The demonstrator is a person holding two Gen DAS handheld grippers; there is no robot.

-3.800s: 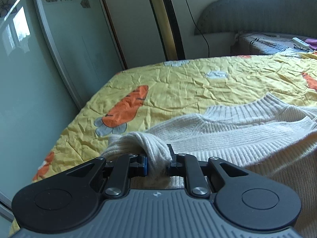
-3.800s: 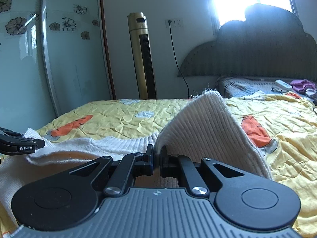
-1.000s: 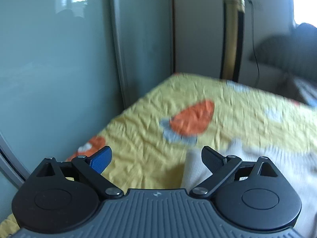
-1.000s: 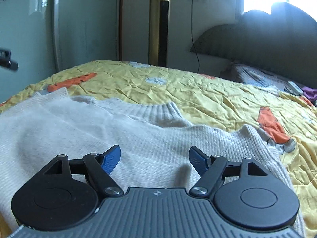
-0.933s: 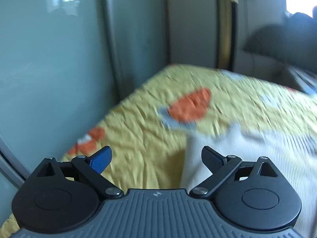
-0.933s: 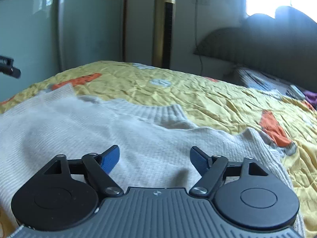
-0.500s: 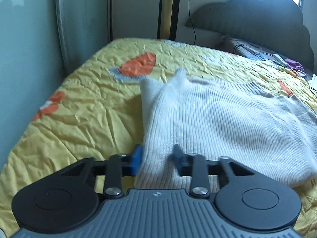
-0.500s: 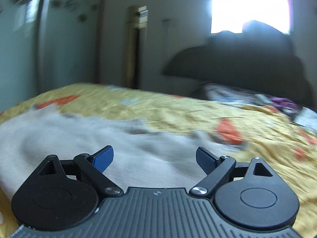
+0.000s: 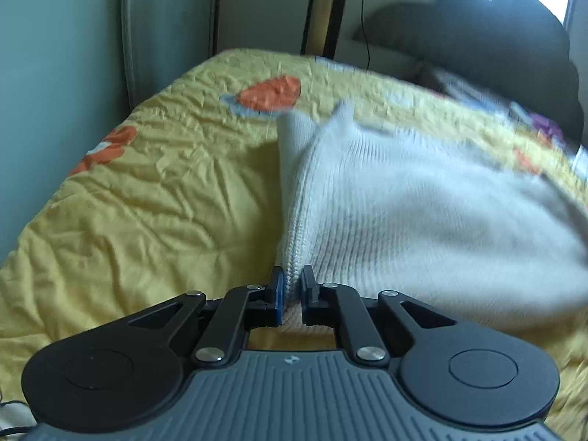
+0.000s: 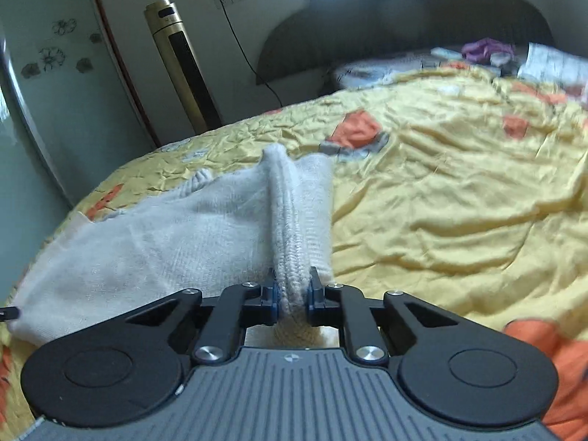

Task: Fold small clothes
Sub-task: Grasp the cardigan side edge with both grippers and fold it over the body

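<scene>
A cream knitted sweater (image 9: 422, 198) lies folded on the yellow carrot-print bedspread (image 9: 147, 198). My left gripper (image 9: 292, 286) is shut on the sweater's near left edge, which rises as a ridge from the jaws. In the right wrist view the sweater (image 10: 176, 242) spreads to the left, and my right gripper (image 10: 292, 290) is shut on its near right edge, with a thick fold of knit bunched between the jaws. The tip of the left gripper shows at the far left edge of the right wrist view (image 10: 7, 312).
A gold tower fan (image 10: 183, 62) stands against the far wall beside glass wardrobe doors (image 10: 55, 84). A dark padded headboard (image 10: 404, 11) sits at the bed's head, with purple cloth (image 10: 485, 47) and clutter near it. The bed's left edge (image 9: 44, 198) drops off close to the wardrobe.
Both grippers were open above the flat sweater a second ago. Each has since closed on a near edge of the sweater, and the pinched edges now stand up in ridges.
</scene>
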